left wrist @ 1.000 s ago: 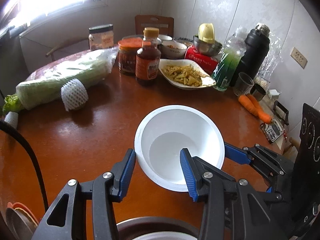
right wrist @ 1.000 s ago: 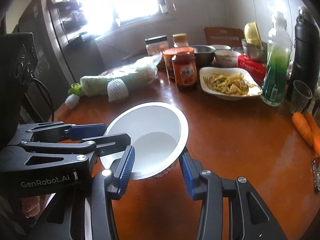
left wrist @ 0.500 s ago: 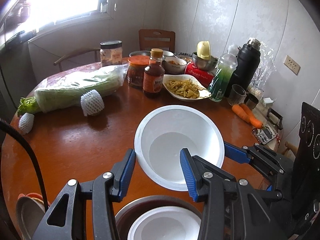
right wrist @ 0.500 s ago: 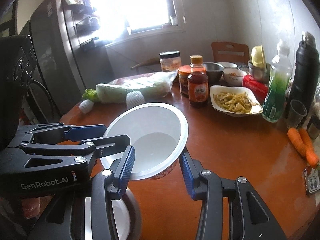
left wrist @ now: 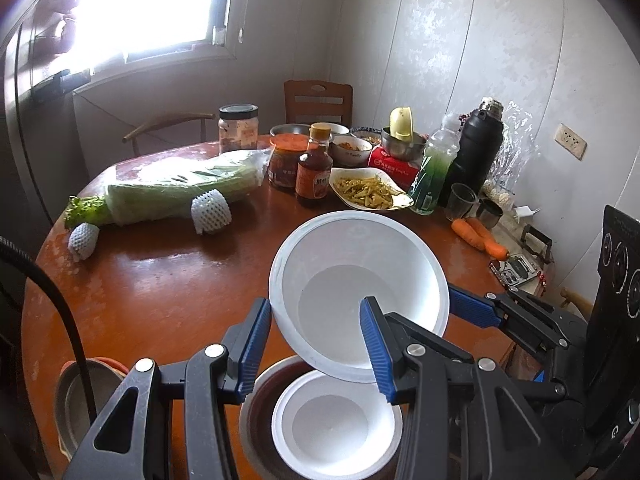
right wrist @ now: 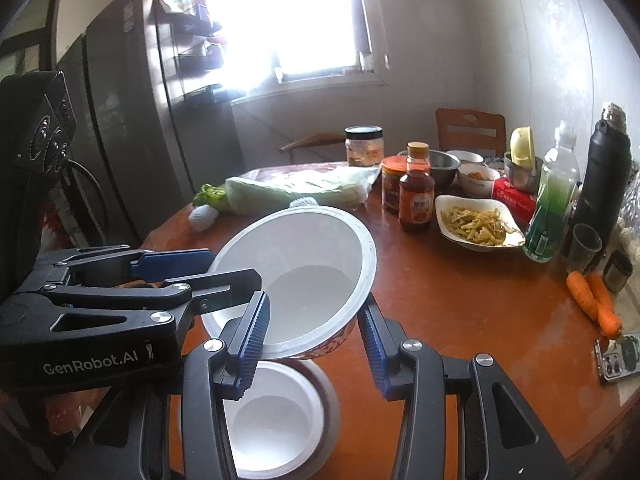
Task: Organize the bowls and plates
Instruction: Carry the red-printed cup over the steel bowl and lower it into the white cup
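A large white bowl [left wrist: 356,280] with a red-patterned outside is held in the air by both grippers. My left gripper [left wrist: 316,344] is shut on its near rim, one finger inside the bowl. My right gripper [right wrist: 316,340] is shut on the bowl's rim and wall [right wrist: 304,276] from the other side. Straight below it a smaller white bowl [left wrist: 332,424] sits inside a brown bowl [left wrist: 256,400] on the round wooden table [left wrist: 160,288]. The lower stack also shows in the right wrist view [right wrist: 276,420].
A stack of grey and orange plates [left wrist: 80,396] sits at the table's near left edge. Cabbage [left wrist: 176,192], jars, a sauce bottle [left wrist: 314,168], a dish of food [left wrist: 368,192], a green bottle, a flask, cups and carrots [left wrist: 478,236] crowd the far side.
Both grippers have lifted the large white bowl and pulled it back toward me. The stacked white and brown bowls have come into view under it.
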Demonstrator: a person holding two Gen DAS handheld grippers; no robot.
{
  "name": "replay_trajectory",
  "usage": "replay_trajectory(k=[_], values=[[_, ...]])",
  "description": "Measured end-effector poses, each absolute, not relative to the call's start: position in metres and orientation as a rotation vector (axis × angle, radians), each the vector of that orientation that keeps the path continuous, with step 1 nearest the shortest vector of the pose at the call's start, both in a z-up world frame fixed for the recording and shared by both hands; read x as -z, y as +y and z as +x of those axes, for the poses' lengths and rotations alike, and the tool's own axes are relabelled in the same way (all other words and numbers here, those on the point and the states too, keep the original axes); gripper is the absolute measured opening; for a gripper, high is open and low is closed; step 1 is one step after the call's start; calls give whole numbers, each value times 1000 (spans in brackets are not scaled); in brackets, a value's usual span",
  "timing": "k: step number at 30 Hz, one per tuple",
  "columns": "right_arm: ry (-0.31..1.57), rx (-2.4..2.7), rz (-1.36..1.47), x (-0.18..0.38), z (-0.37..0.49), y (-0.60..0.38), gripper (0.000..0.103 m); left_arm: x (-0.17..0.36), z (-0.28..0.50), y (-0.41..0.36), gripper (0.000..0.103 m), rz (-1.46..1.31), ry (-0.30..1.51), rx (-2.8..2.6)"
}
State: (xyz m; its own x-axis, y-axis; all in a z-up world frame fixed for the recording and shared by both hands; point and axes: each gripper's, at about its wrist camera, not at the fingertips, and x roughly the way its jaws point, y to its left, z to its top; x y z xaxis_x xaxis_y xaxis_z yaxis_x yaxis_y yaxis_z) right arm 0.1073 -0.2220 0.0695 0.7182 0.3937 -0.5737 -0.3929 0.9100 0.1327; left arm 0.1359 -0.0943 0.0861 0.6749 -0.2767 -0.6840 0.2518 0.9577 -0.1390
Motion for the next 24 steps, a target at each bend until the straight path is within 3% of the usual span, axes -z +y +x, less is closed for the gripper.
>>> replay_trajectory(k=[12, 24], values=[[623, -460, -7, -77, 73, -216, 47, -89, 105, -90, 46, -40, 768, 286], [696, -497, -15, -48, 51, -218, 47, -58, 81, -92, 46, -48, 839, 255]])
